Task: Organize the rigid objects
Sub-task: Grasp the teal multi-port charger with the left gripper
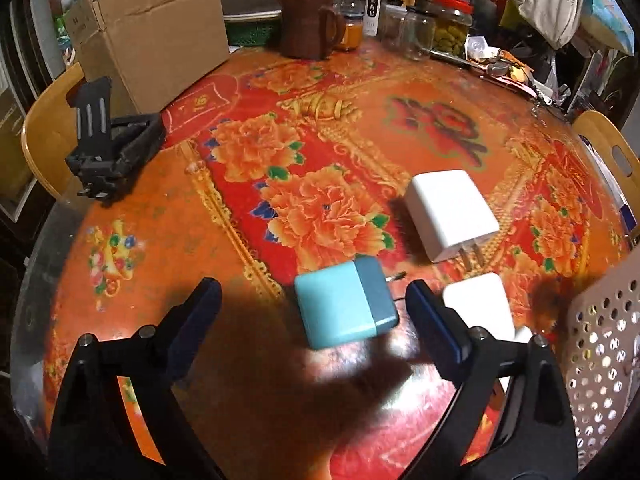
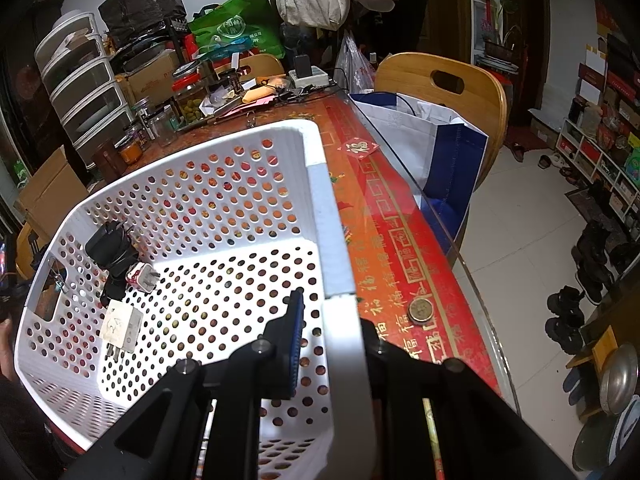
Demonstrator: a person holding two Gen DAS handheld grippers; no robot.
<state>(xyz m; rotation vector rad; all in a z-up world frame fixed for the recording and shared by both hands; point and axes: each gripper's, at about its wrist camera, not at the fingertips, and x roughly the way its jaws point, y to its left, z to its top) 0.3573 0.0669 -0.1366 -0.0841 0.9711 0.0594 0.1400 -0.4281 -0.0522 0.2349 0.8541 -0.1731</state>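
In the left wrist view my left gripper (image 1: 314, 300) is open just above the red flowered table, its fingers on either side of a teal two-tone charger block (image 1: 346, 304). A white plug charger (image 1: 452, 214) lies beyond it and another white charger (image 1: 478, 306) lies behind the right finger. In the right wrist view my right gripper (image 2: 332, 312) is shut on the near wall (image 2: 336, 264) of the white perforated basket. Inside the basket lie a black adapter (image 2: 108, 248), a small white plug (image 2: 140, 276) and a white charger (image 2: 120, 326).
A black phone stand (image 1: 110, 144), a cardboard box (image 1: 156, 28), a brown jug (image 1: 306, 24) and glass jars (image 1: 416, 32) stand at the table's far side. The basket's wall (image 1: 600, 352) is at the right. A coin (image 2: 420, 310) lies near the glass table edge; chairs and a blue-white bag (image 2: 432, 148) stand beyond.
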